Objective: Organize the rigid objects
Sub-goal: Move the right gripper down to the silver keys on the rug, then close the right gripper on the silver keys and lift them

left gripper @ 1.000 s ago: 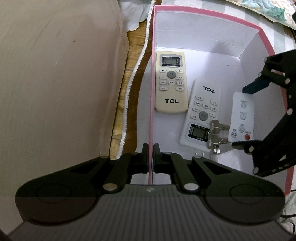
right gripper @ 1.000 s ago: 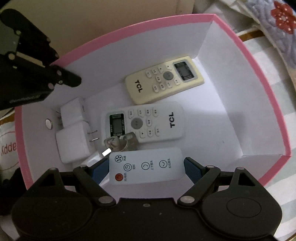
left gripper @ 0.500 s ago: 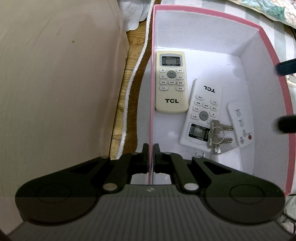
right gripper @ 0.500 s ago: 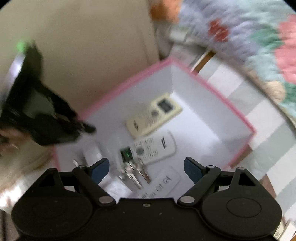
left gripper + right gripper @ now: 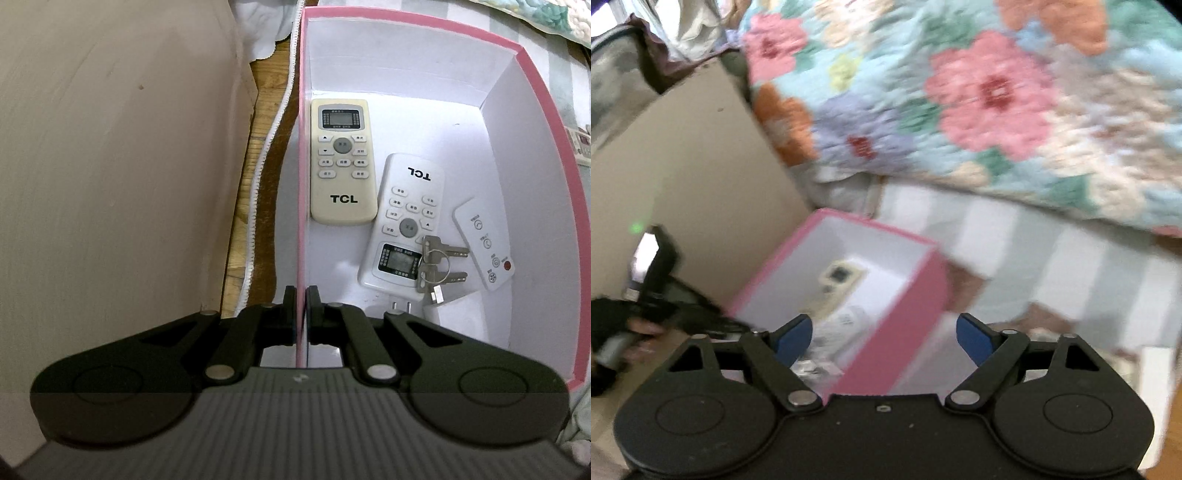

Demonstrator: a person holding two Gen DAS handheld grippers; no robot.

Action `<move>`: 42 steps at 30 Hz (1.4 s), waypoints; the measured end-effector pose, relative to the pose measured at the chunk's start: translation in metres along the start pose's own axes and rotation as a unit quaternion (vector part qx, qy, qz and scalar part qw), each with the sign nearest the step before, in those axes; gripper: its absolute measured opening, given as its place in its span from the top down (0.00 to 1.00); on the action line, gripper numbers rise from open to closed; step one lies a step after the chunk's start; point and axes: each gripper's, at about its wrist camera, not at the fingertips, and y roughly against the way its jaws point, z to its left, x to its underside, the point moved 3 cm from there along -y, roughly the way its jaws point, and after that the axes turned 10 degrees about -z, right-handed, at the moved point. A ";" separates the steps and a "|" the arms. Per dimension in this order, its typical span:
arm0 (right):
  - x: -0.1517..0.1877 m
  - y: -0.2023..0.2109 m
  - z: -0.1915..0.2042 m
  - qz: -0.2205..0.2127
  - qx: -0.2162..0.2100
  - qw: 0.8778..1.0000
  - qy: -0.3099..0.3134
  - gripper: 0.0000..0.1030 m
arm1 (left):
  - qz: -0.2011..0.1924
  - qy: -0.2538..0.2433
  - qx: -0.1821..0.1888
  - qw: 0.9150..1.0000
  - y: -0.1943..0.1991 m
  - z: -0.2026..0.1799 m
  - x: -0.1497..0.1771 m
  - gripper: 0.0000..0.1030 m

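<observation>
L gripper [image 5: 302,295] is clamped tight on the pink box's [image 5: 535,85] left wall, 1 finger inside, 1 outside. Ahead of the jaws & just right, inside the box: cream TCL remote [image 5: 341,162] flat along that wall; white TCL remote [image 5: 404,225] beside it, turned the other way; keys on a ring [image 5: 437,260] lying partly on the white remote's near end; small white remote w/ red button [image 5: 484,245] further right. White plug adapter [image 5: 402,308] sits closest to the jaws, mostly hidden behind the R finger linkage.

R gripper [image 5: 884,338] jaws spread wide, just narrowed a bit, nothing between the blue pads [image 5: 794,338]. It's above & outside the box; view is blurred, but box's outer pink side prob. lies below the gap. Floral quilt [image 5: 979,92] is far ahead.
</observation>
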 end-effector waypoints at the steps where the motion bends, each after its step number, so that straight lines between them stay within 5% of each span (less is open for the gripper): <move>1: 0.007 -0.003 -0.004 -0.002 0.018 1.000 0.011 0.17 | 0.000 0.001 0.000 1.000 0.000 0.000 0.000 0.96; 10: 0.052 -0.061 -0.018 0.025 0.080 0.993 0.078 0.30 | -0.001 -0.002 -0.001 1.000 0.000 0.000 0.001 0.96; 18: 0.062 -0.120 -0.050 0.042 0.108 0.993 0.033 0.38 | 0.003 -0.003 -0.001 1.000 0.000 0.000 0.001 0.96; 22: 0.068 -0.140 -0.053 0.049 0.105 0.992 0.058 0.42 | 0.006 -0.003 0.001 1.000 -0.001 0.000 0.000 0.96; 24: 0.071 -0.140 -0.048 0.044 0.103 0.990 0.086 0.45 | 0.006 -0.003 0.001 1.000 -0.001 0.000 0.000 0.96; 26: 0.069 -0.139 -0.047 0.045 0.095 0.991 0.078 0.60 | 0.006 -0.004 0.001 1.000 -0.001 0.000 0.000 0.96; 28: 0.068 -0.135 -0.049 0.039 0.101 0.993 0.053 0.64 | 0.006 -0.004 0.001 1.000 -0.001 0.000 0.000 0.96; 29: 0.066 -0.132 -0.050 0.035 0.095 0.994 0.035 0.78 | 0.006 -0.004 0.001 1.000 -0.001 0.000 0.000 0.96; 31: 0.063 -0.123 -0.053 0.021 0.097 0.995 -0.003 0.84 | 0.006 -0.004 0.001 1.000 -0.001 0.000 0.000 0.96; 42: 0.066 -0.082 -0.051 -0.023 0.073 0.993 -0.085 0.85 | 0.005 -0.007 -0.001 1.000 -0.002 0.000 0.002 0.96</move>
